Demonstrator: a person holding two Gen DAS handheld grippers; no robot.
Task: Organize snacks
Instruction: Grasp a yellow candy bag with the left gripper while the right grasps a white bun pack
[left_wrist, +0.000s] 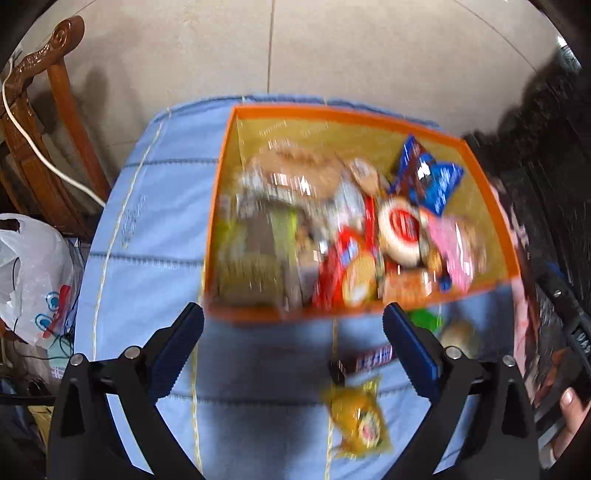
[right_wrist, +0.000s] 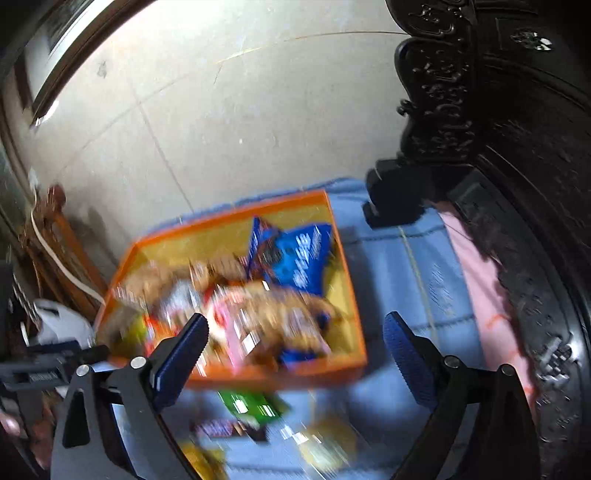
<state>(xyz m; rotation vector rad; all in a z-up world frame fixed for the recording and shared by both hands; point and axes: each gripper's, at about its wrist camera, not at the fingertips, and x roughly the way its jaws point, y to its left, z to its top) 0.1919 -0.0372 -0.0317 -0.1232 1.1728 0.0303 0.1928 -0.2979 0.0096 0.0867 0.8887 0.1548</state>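
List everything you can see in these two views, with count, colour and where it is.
box: one, orange rim, yellow inside, on the blue cloth
snacks in box: many, mixed colours, blurred, heaped inside
blue bag: one, blue, far corner of the box
yellow packet: one, yellow, on the cloth in front of the box
dark bar: one, dark wrapper, on the cloth near the box
green packet: one, green, on the cloth by the box's near wall
cloth: one, light blue, under everything
wooden chair: one, brown, left of the cloth
plastic bag: one, white, below the chair
dark furniture: one, black, carved, right side
left claw: open, empty
right claw: open, empty
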